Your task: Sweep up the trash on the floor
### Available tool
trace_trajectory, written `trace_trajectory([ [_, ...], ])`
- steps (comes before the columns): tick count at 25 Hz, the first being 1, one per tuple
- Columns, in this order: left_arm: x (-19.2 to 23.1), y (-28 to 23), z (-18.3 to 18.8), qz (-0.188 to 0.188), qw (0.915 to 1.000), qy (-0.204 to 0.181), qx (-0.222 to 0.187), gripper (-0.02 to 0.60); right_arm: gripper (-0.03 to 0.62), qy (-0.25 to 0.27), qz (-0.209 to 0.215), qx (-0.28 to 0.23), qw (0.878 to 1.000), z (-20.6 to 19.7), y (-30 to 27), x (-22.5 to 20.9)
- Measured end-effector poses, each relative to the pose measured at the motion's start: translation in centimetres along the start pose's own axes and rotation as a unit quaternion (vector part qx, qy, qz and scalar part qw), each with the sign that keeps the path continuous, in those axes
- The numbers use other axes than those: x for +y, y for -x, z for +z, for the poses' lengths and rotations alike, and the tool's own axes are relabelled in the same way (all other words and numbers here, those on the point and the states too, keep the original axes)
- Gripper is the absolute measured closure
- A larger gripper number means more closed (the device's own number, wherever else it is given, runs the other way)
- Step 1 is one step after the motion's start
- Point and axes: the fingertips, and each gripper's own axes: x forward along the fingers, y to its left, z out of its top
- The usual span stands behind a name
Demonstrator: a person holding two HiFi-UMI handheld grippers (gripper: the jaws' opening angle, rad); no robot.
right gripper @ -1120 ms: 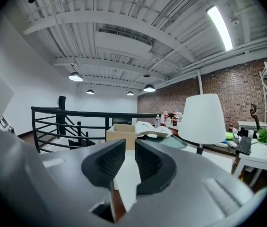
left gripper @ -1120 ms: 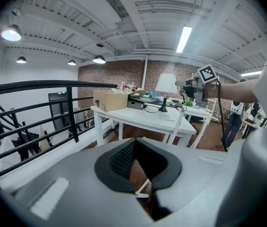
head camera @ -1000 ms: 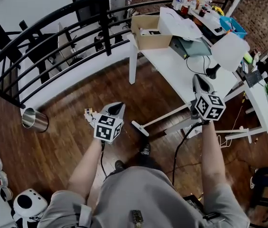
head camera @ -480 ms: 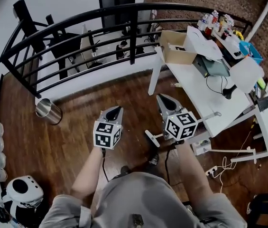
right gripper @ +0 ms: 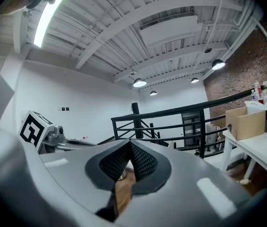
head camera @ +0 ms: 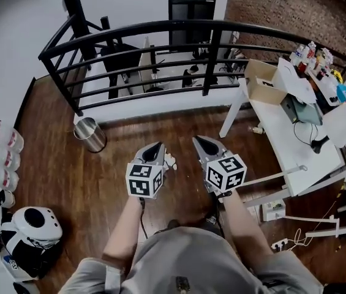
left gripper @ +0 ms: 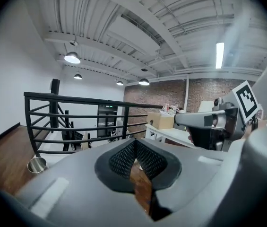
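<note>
A small pale crumpled scrap [head camera: 170, 160] lies on the dark wooden floor [head camera: 117, 136], just right of my left gripper's tip in the head view. My left gripper [head camera: 154, 147] is held out level in front of me, shut and empty. Beside it, my right gripper [head camera: 198, 142] is also shut and holds nothing. In the left gripper view the jaws [left gripper: 134, 144] meet with only floor showing below them, and the right gripper [left gripper: 218, 122] shows at the right edge. The right gripper view shows its shut jaws [right gripper: 130, 149] and the left gripper [right gripper: 43, 131] to the left.
A black curved railing [head camera: 160, 32] runs across ahead. A shiny metal bin [head camera: 90, 133] stands on the floor at the left. A white table [head camera: 283, 133] with a cardboard box [head camera: 263, 82] and clutter fills the right. Water bottles [head camera: 1, 158] and a white-and-black device [head camera: 33, 224] sit far left.
The view has swung left, away from the table. My right gripper moved from the table's edge leftward to beside the left gripper. Both stayed shut.
</note>
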Motion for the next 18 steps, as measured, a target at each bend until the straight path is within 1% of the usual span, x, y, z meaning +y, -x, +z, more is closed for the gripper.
trace_trajectory([
  [3, 1.1, 1.7, 0.4, 0.014, 0.9999, 0.002, -0.01, 0.574, 0.594, 0.011, 0.025, 0.001, 1.0, 0.3, -0.8, 2.4],
  [5, 1.5, 2.4, 0.7, 0.016, 0.9998, 0.001, -0.014, 0.574, 0.594, 0.017, 0.035, -0.001, 0.999, 0.7, -1.1, 3.6],
  [13, 1.1, 3.8, 1.7, -0.001, 0.9996, -0.015, -0.022, 0.574, 0.594, 0.029, 0.05, -0.01, 0.998, 1.6, -1.6, 5.7],
  [18, 1.0, 3.8, 1.7, -0.007, 0.9996, -0.016, -0.021, 0.574, 0.594, 0.03, 0.048, -0.004, 0.998, 1.3, -1.8, 5.9],
])
